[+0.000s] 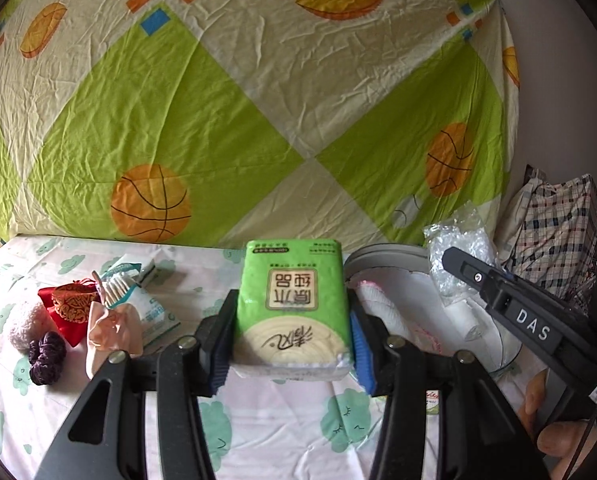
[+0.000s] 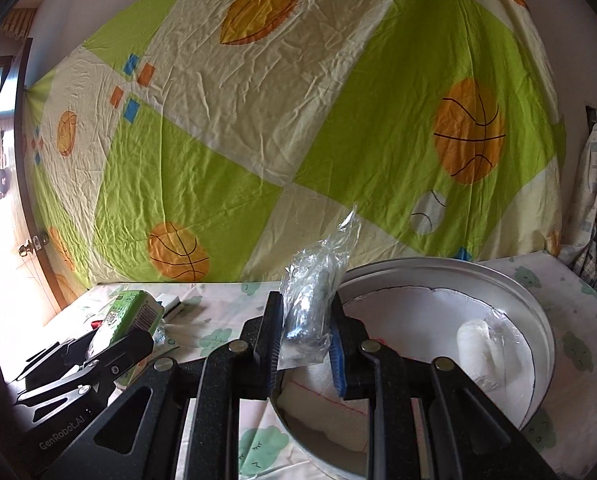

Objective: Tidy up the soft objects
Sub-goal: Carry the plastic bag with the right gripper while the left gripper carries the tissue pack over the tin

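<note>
The left claw [image 1: 292,336] was clamped on a green tissue pack [image 1: 292,304], its blue pads pressing the pack's two long sides and holding it clear of the counter [image 1: 266,412], which was covered with a cloud-print cloth. The right claw [image 2: 304,332] was closed narrow on a crinkled clear plastic bag [image 2: 318,284], the bag standing upright between the pads above the near rim of a round metal tray [image 2: 538,312]. The tray sat at the counter's right side, just beside the tissue pack in the left wrist view; inside it lay a white roll [image 2: 482,348] in plastic wrap and a white cloth with red stitching [image 2: 330,404]. Toward the counter's left edge lay a group of soft items: a red pouch [image 1: 68,306], a purple scrunchie [image 1: 47,358], a white fluffy ball [image 1: 28,322], a peach cloth [image 1: 112,334] and a wipes packet [image 1: 156,316]. A green-and-cream sheet [image 1: 258,92] with ball prints hung behind the counter's far edge.
</note>
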Demonstrator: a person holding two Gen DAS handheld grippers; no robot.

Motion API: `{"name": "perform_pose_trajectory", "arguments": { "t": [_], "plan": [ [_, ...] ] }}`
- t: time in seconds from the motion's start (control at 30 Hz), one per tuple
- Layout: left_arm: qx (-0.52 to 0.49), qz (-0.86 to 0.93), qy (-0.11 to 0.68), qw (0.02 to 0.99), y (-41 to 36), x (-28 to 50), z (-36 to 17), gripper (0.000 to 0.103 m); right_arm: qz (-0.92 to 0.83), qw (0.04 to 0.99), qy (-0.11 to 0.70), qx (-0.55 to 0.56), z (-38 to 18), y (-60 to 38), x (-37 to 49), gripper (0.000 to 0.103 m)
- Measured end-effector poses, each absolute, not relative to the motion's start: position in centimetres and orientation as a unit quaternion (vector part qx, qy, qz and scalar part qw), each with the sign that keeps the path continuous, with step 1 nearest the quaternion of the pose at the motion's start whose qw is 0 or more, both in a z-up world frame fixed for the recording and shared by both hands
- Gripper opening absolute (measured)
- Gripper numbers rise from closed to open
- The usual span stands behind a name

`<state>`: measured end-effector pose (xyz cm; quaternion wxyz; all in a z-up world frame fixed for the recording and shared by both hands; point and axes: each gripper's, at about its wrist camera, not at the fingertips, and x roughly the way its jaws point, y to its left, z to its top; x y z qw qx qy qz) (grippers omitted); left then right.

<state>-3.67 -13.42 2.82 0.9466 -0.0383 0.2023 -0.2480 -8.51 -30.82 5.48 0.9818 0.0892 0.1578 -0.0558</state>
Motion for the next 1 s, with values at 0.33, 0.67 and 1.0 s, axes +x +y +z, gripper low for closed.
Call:
{"name": "perform_pose_trajectory", "arguments": {
  "t": [0.33,0.67,1.0],
  "plan": [
    [-0.027,-0.262,0.207,0.942,-17.7,-3.6,2.9,0.049,-0.098,0.978,0.161,0.084,5.3,-34.0,-8.8,0.023],
    [-0.019,-0.273,0.215,0.938,-21.8,-3.2,2.6,0.049,-0.138,0.972,0.169,0.090,5.1,-37.7,-8.8,0.023],
    [-0.013,-0.280,0.224,0.933,-24.9,-2.8,2.2,0.049,-0.175,0.963,0.181,0.090,4.5,-40.2,-8.3,0.023]
  ]
}}
